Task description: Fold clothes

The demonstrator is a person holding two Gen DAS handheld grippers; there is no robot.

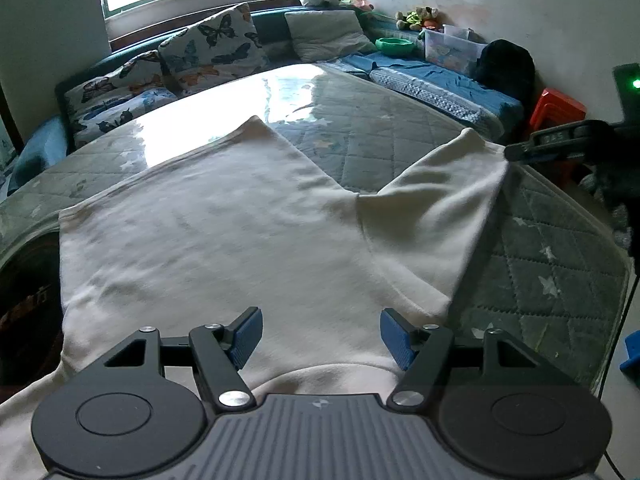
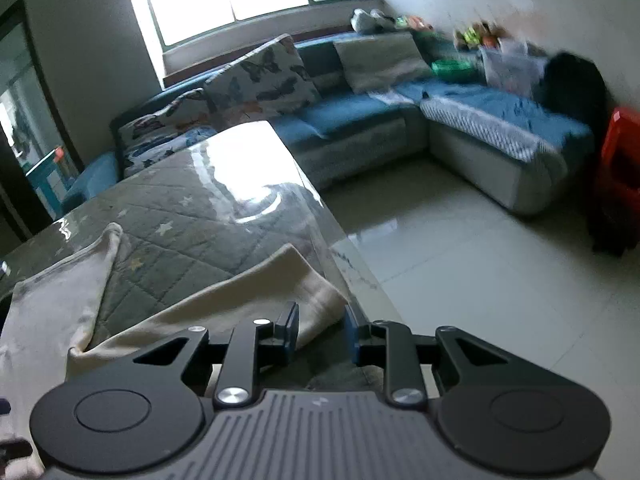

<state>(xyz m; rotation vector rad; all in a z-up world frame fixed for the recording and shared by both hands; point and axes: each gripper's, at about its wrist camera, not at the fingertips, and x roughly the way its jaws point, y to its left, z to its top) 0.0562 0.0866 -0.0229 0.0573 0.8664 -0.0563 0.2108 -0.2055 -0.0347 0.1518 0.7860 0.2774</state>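
The cream garment [image 1: 224, 240] lies spread flat on the table [image 1: 540, 240], one sleeve [image 1: 440, 200] reaching toward the table's right edge. The left hand-held gripper [image 1: 321, 338] hangs over the near hem, jaws apart, gripping nothing. The right hand-held gripper [image 2: 321, 330] is slightly parted at the sleeve end (no pinch visible). Judgement: spreading is done; the next move calls for grasping the sleeve and folding it inward.
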